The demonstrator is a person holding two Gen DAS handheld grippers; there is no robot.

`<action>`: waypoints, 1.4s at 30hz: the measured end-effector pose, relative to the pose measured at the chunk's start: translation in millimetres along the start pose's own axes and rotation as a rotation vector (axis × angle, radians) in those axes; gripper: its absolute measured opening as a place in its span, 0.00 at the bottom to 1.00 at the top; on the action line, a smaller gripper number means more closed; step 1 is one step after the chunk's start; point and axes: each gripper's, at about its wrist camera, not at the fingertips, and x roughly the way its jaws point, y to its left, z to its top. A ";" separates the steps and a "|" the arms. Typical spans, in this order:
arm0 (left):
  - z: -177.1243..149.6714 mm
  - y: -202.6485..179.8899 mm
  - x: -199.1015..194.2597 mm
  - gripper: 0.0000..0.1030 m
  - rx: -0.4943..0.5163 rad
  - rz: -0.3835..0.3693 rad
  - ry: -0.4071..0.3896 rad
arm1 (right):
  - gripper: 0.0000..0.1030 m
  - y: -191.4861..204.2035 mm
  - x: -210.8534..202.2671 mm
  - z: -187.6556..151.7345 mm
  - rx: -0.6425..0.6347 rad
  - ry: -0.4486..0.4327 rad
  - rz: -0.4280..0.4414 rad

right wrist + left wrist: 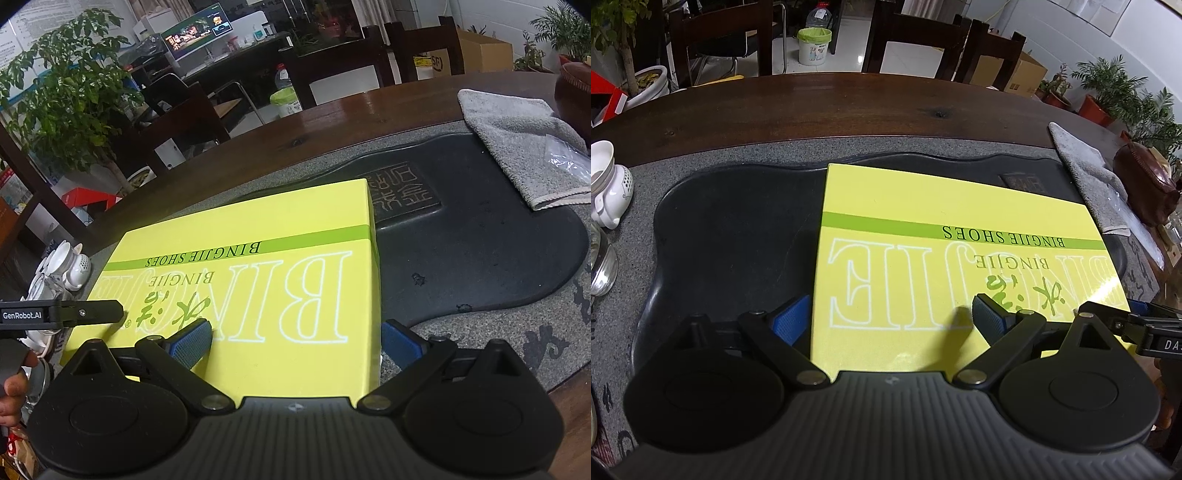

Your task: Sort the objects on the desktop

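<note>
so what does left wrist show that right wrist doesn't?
Left wrist only: the white bin with a green liner seen clearly on the floor, and red plant pots at far right.
Right wrist only: a lit monitor, the carved seal on the tea tray unobstructed, and a large leafy plant.
Both: the yellow shoe box, grey towel, white teaware, and both open hand-held grippers: left hand-held gripper, right hand-held gripper.

left wrist: box's point(945, 258) left edge | right wrist: right edge (both close, overlapping)
</note>
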 end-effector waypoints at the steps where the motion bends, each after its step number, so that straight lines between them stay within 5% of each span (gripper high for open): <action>1: -1.2 -0.2 -1.2 0.91 0.002 0.002 -0.001 | 0.97 0.3 -0.5 -0.4 -0.002 -0.001 -0.001; 19: -31.1 22.3 -44.8 0.95 -0.031 0.037 -0.078 | 1.00 3.7 -16.5 -11.9 -0.026 -0.016 -0.009; 42: -76.9 119.4 -62.3 0.98 -0.186 0.268 -0.153 | 1.00 -29.5 -55.6 -21.7 0.007 -0.089 -0.084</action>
